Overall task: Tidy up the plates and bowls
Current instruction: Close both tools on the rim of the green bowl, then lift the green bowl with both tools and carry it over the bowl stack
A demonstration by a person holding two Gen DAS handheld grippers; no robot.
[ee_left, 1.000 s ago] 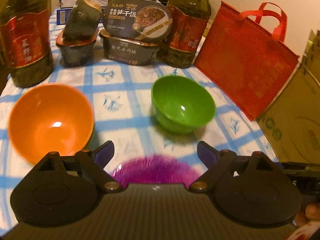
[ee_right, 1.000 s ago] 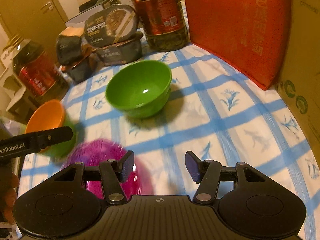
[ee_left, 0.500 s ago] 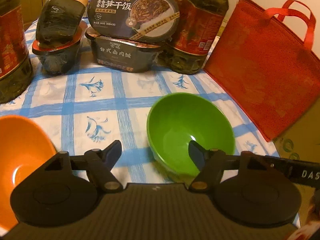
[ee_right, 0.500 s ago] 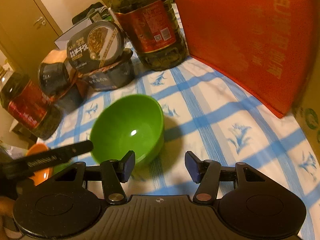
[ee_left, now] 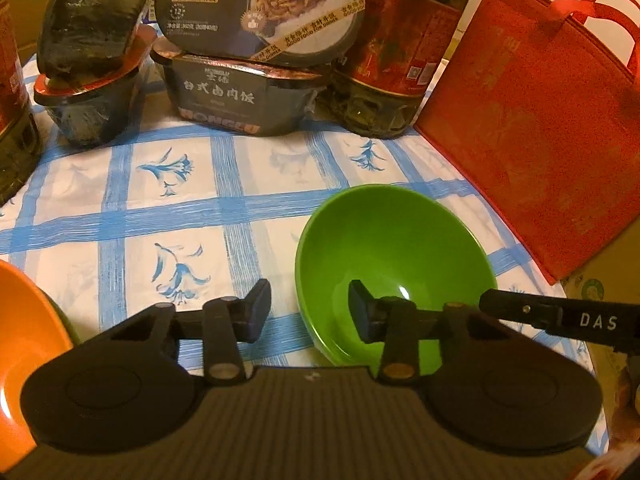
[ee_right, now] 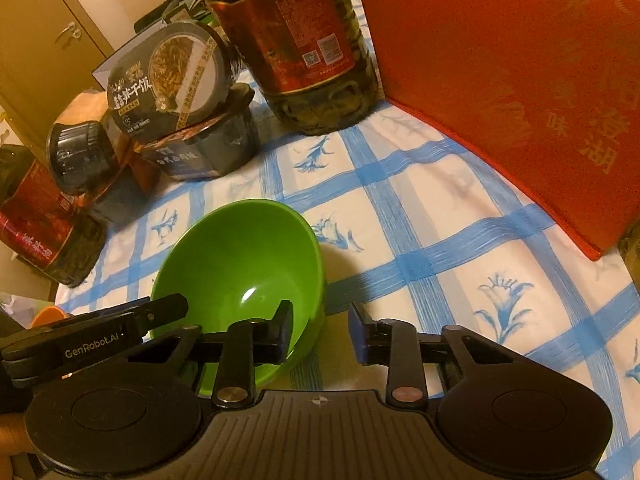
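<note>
Green bowl (ee_left: 394,268) straddled at opposite rims: left tongs (ee_left: 308,310), right tongs (ee_right: 319,330), each with one pad inside; jaws have just been closing, not yet pinching; two-sided hold should lift it level.

Both tools tip down steeply, side by side. The left tool (ee_left: 308,311) has just been closing; its jaws straddle a bowl wall, one finger outside and one inside, a gap showing on each side. The right tool (ee_right: 320,330) has just been closing too, left finger inside the bowl, right finger outside, not pressing. A bit of hand (ee_right: 8,468) shows at the edge.
</note>
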